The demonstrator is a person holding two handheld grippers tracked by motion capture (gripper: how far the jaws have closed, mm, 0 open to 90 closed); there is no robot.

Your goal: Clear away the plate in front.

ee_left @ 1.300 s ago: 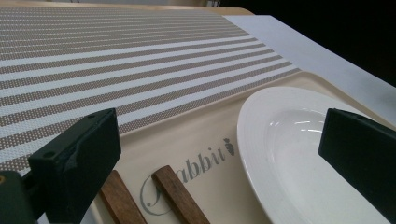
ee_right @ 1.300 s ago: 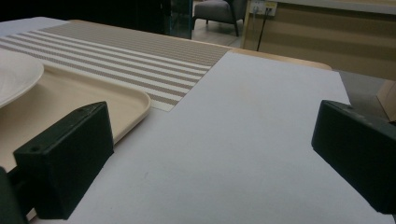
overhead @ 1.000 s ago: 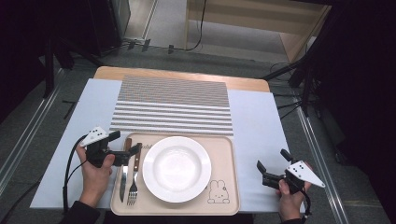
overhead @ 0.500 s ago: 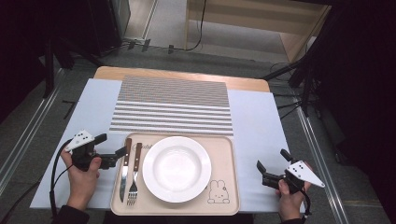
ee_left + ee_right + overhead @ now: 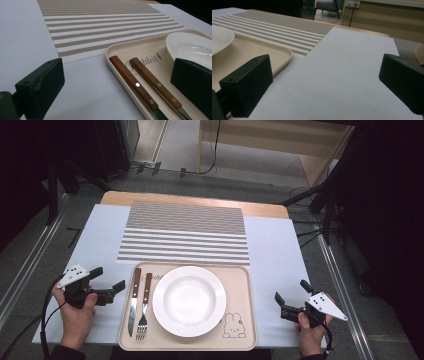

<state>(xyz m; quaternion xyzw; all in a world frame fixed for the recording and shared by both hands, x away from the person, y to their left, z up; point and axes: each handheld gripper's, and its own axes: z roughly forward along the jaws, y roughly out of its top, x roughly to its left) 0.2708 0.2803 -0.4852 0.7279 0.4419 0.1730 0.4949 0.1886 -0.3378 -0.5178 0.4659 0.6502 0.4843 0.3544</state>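
The left tongs [image 5: 109,282] hover spread wide over the white cover of the desk [image 5: 100,245], just beside the left rim of the tray [image 5: 240,340], with nothing between the jaws. In the left gripper view those jaws frame the tray's near corner, where the knife [image 5: 133,85] and the fork [image 5: 155,86] lie side by side, their brown wooden handles riveted and pointing toward the striped placemat [image 5: 105,27]. From above, the knife [image 5: 133,300] lies nearest the tray's left edge, close to the left tongs but not touched by them; the fork [image 5: 144,306] lies just right of it, and the white plate [image 5: 189,301] sits in the middle of the tray, apart from both. A small rabbit drawing [image 5: 231,326] marks the tray's lower right corner.

The right tongs [image 5: 290,299] are also spread and empty, held over the white cover well to the right of the tray. In the right gripper view the tray's rounded corner [image 5: 284,53] and part of the plate [image 5: 220,38] show at the left, with the placemat [image 5: 287,32] behind them.

The placemat [image 5: 185,232] lies flat beyond the tray, its near edge touching the tray's far rim.
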